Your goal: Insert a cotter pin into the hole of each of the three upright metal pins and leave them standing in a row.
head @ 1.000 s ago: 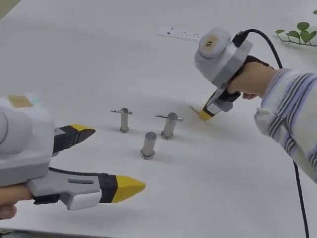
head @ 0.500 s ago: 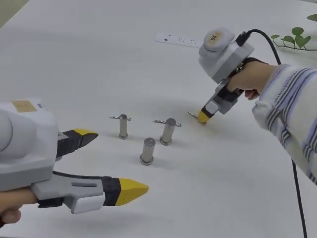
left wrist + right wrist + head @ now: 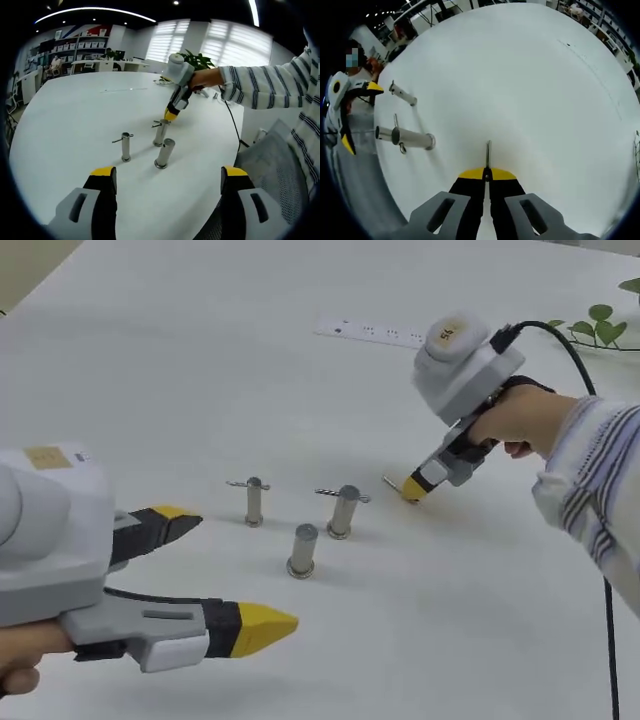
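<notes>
Pinching a loose cotter pin (image 3: 488,150) against the white bench (image 3: 200,370), with one upright pin bare.
Nearest, the left tool (image 3: 245,570) hovers with jaws wide apart; just past it stands the bare metal pin (image 3: 302,550); behind it the left pin (image 3: 254,502) and the right pin (image 3: 343,511) each carry a cotter pin crosswise; farther right, the right tool (image 3: 413,488) is clamped on the loose cotter pin.

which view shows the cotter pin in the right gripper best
The right gripper view: the cotter pin sticks out from the right gripper's shut yellow tips, against the white table. The head view shows it as a sliver beside those tips; in the left gripper view it is too small to make out.
</notes>
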Motion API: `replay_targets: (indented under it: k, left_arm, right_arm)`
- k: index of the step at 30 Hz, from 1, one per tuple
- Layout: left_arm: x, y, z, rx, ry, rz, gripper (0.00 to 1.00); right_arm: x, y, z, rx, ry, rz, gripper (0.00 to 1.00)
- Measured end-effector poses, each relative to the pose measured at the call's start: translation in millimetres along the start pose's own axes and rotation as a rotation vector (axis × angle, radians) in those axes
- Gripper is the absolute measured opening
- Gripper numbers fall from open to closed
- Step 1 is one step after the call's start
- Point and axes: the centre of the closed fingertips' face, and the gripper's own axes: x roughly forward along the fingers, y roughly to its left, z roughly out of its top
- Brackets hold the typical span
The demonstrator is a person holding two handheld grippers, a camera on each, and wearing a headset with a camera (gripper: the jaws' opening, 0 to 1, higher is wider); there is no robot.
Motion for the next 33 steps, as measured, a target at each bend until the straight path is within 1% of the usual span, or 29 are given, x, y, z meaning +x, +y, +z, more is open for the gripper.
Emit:
replay_targets:
  k: [2,4,5,7,11,14,16,17,18,20,22,23,25,27,29,31,33]
  left_arm:
    - [-0.7,0.9,1.4,0.003,-0.006,0.007,0.85]
    - [-2.2,-1.0,3.4,-0.001,-0.013,-0.005,0.85]
    - [-2.7,-1.7,5.1,-0.012,-0.018,-0.011,0.85]
    - [-3.5,-1.9,7.1,-0.009,-0.025,-0.011,0.85]
    - [-4.4,-0.6,8.8,-0.005,-0.025,-0.006,0.85]
    - [-5.1,0.2,9.5,-0.001,-0.025,-0.001,0.85]
    - [-5.0,1.8,10.3,-0.004,-0.027,0.006,0.86]
    - [-4.8,2.1,9.9,-0.019,-0.02,0.005,0.86]
    - [-5.1,1.8,9.7,-0.023,-0.018,0.001,0.87]
    - [-5.1,2.9,12.3,-0.022,-0.028,0.003,0.85]
    - [-5.5,2.9,15.1,-0.022,-0.038,-0.001,0.84]
    - [-5.0,3.5,16.5,-0.026,-0.041,-0.001,0.84]
    - [-4.6,5.8,18.3,-0.035,-0.042,0.005,0.85]
    - [-4.2,6.8,19.8,-0.031,-0.04,0.003,0.85]
    - [-3.6,6.6,22.0,-0.034,-0.039,-0.004,0.83]
    - [-2.7,6.3,25.4,-0.028,-0.047,-0.01,0.81]
    - [-1.7,6.2,28.2,-0.023,-0.054,-0.013,0.8]
  right_arm:
    - [-0.9,4.2,0.6,-0.025,-0.004,-0.002,0.02]
    - [-3.4,7.7,2.0,-0.049,-0.012,-0.008,0.02]
    - [-4.6,8.9,2.5,-0.062,-0.016,-0.011,0.02]
    - [-8.3,12.0,3.2,-0.084,-0.026,-0.018,0.02]
    - [-17.3,17.8,4.8,-0.112,-0.063,-0.03,0.02]
    - [-26.3,23.0,6.2,-0.12,-0.105,-0.04,0.02]
    - [-30.8,25.8,6.5,-0.121,-0.123,-0.048,0.02]
    - [-34.1,25.9,7.0,-0.133,-0.137,-0.06,0.02]
    - [-35.7,22.9,8.2,-0.141,-0.147,-0.067,0.02]
    - [-42.4,27.1,9.2,-0.159,-0.175,-0.08,0.02]
    - [-48.2,26.9,12.2,-0.179,-0.208,-0.093,0.02]
    - [-53.0,30.1,13.2,-0.186,-0.228,-0.098,0.02]
    - [-58.4,36.3,15.8,-0.167,-0.264,-0.089,0.02]
    - [-63.0,40.9,17.4,-0.166,-0.288,-0.082,0.02]
    - [-69.1,46.5,19.0,-0.183,-0.312,-0.095,0.02]
    - [-76.8,54.7,22.4,-0.21,-0.34,-0.11,0.02]
    - [-83.0,59.4,24.9,-0.232,-0.361,-0.121,0.02]
